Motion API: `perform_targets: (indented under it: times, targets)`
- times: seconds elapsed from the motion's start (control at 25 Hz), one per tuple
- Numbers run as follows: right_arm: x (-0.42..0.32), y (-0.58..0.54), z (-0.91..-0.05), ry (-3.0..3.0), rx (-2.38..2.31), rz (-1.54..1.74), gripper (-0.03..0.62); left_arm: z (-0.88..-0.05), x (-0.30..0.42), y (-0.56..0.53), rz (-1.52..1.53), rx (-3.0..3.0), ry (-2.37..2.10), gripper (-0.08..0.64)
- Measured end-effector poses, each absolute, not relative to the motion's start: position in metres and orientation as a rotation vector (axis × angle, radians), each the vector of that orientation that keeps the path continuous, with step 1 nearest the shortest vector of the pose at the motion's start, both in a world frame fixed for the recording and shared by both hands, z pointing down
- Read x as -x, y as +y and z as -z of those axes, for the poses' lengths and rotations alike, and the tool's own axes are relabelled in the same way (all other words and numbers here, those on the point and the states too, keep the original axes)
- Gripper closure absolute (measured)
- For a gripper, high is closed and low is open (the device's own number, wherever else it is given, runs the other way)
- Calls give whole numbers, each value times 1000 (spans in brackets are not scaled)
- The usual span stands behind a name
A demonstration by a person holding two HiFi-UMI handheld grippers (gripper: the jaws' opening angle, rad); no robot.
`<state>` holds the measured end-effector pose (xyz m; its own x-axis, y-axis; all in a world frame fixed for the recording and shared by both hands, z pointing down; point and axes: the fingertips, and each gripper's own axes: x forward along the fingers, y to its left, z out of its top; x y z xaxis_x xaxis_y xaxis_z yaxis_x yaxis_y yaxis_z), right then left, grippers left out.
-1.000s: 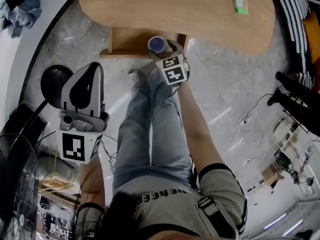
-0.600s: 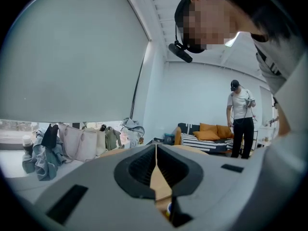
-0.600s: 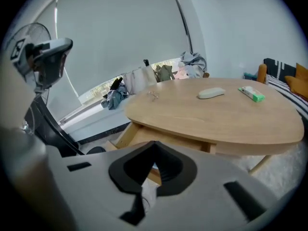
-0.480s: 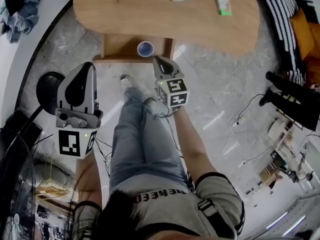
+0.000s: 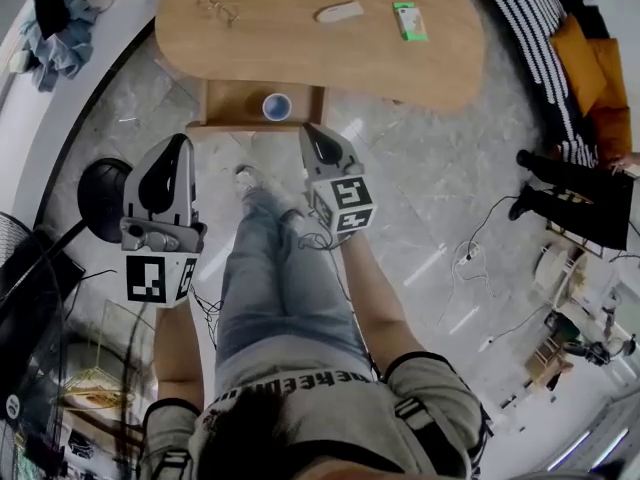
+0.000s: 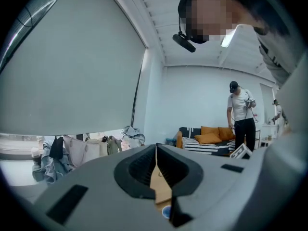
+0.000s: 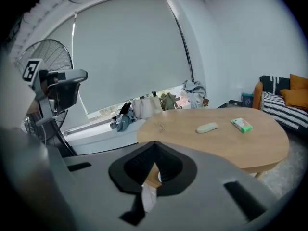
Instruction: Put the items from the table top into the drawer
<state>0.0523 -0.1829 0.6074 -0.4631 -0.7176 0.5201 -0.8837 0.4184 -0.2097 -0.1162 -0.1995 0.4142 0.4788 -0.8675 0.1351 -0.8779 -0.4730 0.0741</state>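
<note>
The wooden table (image 5: 300,48) bears a pair of glasses (image 5: 216,10), a pale oblong item (image 5: 340,12) and a green box (image 5: 407,20). Under its near edge the drawer (image 5: 235,103) stands pulled out with a blue cup (image 5: 277,106) inside. My right gripper (image 5: 311,131) hangs shut and empty just in front of the drawer, pointing at the table. My left gripper (image 5: 170,144), also shut and empty, is further left over the floor. The right gripper view shows the oblong item (image 7: 207,127), the green box (image 7: 241,124) and the glasses (image 7: 160,126) beyond the right gripper (image 7: 154,144).
The person's legs (image 5: 280,288) stretch toward the drawer. A fan's round black base (image 5: 103,186) stands left of the left gripper, and the fan (image 7: 48,81) shows in the right gripper view. A striped sofa (image 5: 550,58), cables (image 5: 480,248) and a standing person (image 6: 243,121) lie off right.
The right gripper's jaws, open round the blue cup in the drawer, let it go, shut and lifted back from it. The left gripper also rose. The cup stays in the drawer.
</note>
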Motion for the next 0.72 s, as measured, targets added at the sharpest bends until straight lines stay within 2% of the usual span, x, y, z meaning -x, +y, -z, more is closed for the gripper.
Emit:
perform_targets:
  times: [0.72]
  targets:
    - [-72, -121, -422, -2436, -1494, -395, 589, -295, 102, -120, -27, -2653, -1572, 548]
